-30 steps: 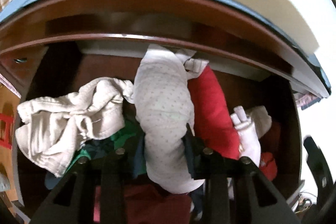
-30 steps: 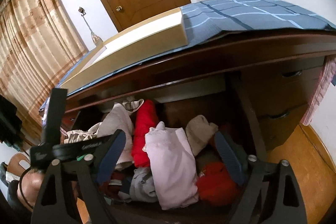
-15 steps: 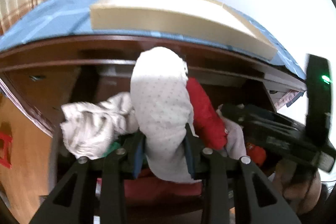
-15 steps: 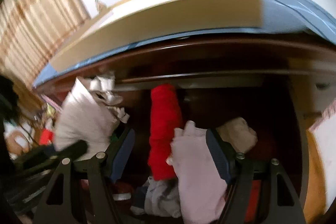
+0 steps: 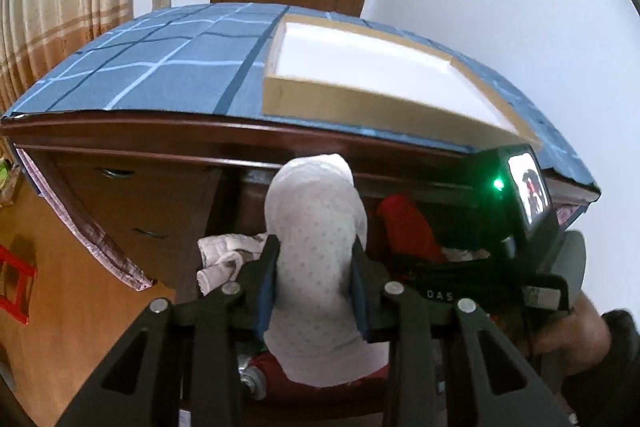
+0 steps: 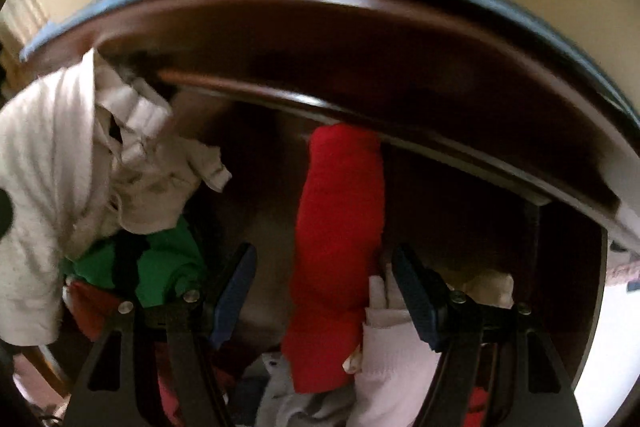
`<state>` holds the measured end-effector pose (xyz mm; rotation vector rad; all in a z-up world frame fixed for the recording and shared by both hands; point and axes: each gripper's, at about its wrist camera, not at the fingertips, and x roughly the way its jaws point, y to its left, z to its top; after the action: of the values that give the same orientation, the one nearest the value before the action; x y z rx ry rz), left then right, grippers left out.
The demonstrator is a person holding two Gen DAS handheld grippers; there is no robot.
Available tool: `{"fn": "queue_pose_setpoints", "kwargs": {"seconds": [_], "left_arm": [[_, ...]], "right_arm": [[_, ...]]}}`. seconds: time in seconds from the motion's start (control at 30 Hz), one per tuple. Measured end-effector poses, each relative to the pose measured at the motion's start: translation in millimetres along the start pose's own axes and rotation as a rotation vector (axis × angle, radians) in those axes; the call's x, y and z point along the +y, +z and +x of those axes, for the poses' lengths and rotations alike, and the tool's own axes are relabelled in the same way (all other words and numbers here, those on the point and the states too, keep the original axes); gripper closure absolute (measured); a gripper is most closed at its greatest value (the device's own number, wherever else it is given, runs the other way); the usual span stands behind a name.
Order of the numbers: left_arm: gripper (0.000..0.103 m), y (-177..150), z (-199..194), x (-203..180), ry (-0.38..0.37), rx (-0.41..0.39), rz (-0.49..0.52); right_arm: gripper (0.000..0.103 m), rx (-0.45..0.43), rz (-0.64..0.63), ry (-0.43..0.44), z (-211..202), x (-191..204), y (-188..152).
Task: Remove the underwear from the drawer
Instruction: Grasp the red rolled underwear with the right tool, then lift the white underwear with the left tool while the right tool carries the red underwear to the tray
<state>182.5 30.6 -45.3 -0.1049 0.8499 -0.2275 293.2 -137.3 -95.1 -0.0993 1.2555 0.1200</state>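
Observation:
My left gripper point(image 5: 314, 271) is shut on a rolled white dotted underwear point(image 5: 316, 247) and holds it up above the open drawer point(image 5: 224, 211). It also shows at the left of the right wrist view point(image 6: 48, 187). My right gripper point(image 6: 324, 291) is open inside the drawer, its jaws on either side of a red rolled underwear point(image 6: 336, 247) without closing on it. A pale pink garment point(image 6: 396, 359) lies by the right finger. The right gripper body point(image 5: 516, 227) shows in the left wrist view.
The dark wood dresser top carries a blue checked cloth point(image 5: 160, 67) and a shallow cream tray point(image 5: 372, 75). The drawer holds green point(image 6: 168, 267), white point(image 5: 224, 255) and dark red clothes. Closed drawers point(image 5: 132, 203) sit at left. The dresser's overhang point(image 6: 360, 67) is close above.
My left gripper has lifted the white dotted underwear up and back out of the drawer. My right gripper has moved down into the drawer toward the red roll.

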Motion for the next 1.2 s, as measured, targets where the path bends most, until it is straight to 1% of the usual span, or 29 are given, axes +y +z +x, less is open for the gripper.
{"fn": "queue_pose_setpoints", "kwargs": {"seconds": [0.07, 0.2, 0.27, 0.3, 0.37, 0.5, 0.57, 0.67, 0.83, 0.97, 1.03, 1.13, 1.2], "left_arm": [[0.072, -3, 4, 0, 0.009, 0.013, 0.01], [0.073, -7, 10, 4, 0.014, 0.033, 0.011], [0.073, -7, 9, 4, 0.01, 0.031, 0.013], [0.073, -6, 7, 3, 0.011, 0.026, 0.019], [0.073, -6, 4, 3, 0.013, 0.016, 0.031], [0.073, -5, -1, 5, -0.006, 0.005, 0.025], [0.073, -5, -4, 6, -0.019, -0.001, 0.024], [0.073, -6, -11, 8, -0.031, -0.016, 0.023], [0.073, -8, -24, 3, -0.046, -0.028, 0.04], [0.073, -9, -33, -6, -0.052, -0.042, 0.062], [0.073, -9, -38, -11, -0.057, -0.048, 0.073], [0.073, -9, -46, -18, -0.066, -0.06, 0.09], [0.073, -8, -52, -23, -0.076, -0.072, 0.096]], "right_arm": [[0.035, 0.044, -0.016, -0.002, 9, 4, 3], [0.036, 0.099, -0.04, -0.029, 23, 8, 8], [0.052, 0.098, -0.055, -0.062, 26, 8, 9], [0.054, 0.098, -0.066, -0.072, 27, 9, 9], [0.057, 0.094, -0.063, -0.057, 26, 7, 7], [0.059, 0.064, -0.002, 0.012, 13, -2, 0], [0.06, 0.034, 0.02, 0.047, 2, -3, -7], [0.06, -0.024, 0.087, 0.128, -20, -9, -17], [0.06, -0.098, 0.249, 0.324, -51, -25, -43], [0.06, -0.15, 0.306, 0.404, -64, -40, -57], [0.06, -0.171, 0.317, 0.433, -73, -33, -67], [0.06, -0.206, 0.317, 0.456, -89, -31, -78], [0.06, -0.225, 0.315, 0.462, -97, -25, -78]]}}
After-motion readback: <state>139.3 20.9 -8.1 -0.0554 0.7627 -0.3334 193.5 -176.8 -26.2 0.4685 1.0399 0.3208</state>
